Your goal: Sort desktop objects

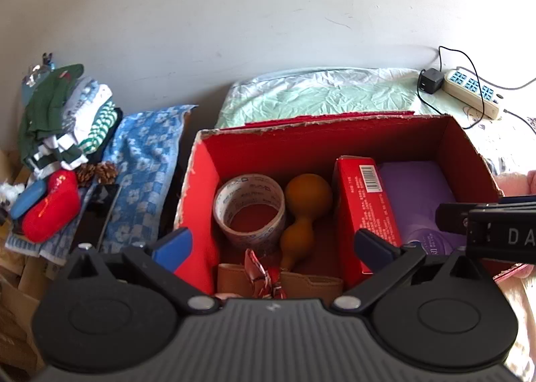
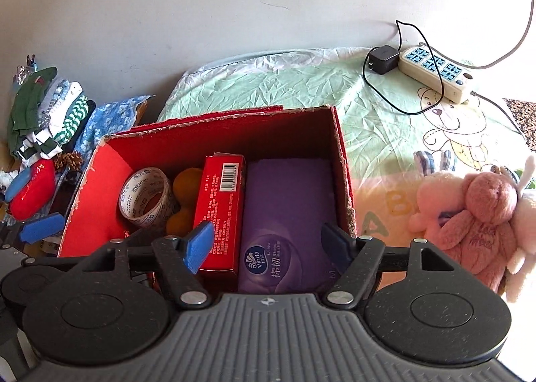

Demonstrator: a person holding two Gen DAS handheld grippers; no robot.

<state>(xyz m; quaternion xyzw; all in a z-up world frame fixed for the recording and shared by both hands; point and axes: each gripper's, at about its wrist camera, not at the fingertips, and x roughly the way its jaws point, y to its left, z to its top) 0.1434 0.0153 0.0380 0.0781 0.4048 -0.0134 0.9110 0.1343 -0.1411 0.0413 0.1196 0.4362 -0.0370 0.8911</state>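
Both claws gape empty over red box. Right claw nearer: pink plush toys lie right of box, outside it. Left claw farther.

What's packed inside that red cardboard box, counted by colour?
Red: 2, the carton and a crumpled wrapper
Purple: 1, tissue pack
Orange: 1, gourd
Clear: 1, tape roll
Tan: 1, pouch
Total: 6

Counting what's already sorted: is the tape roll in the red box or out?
In. The tape roll lies inside the red box, beside the orange gourd.
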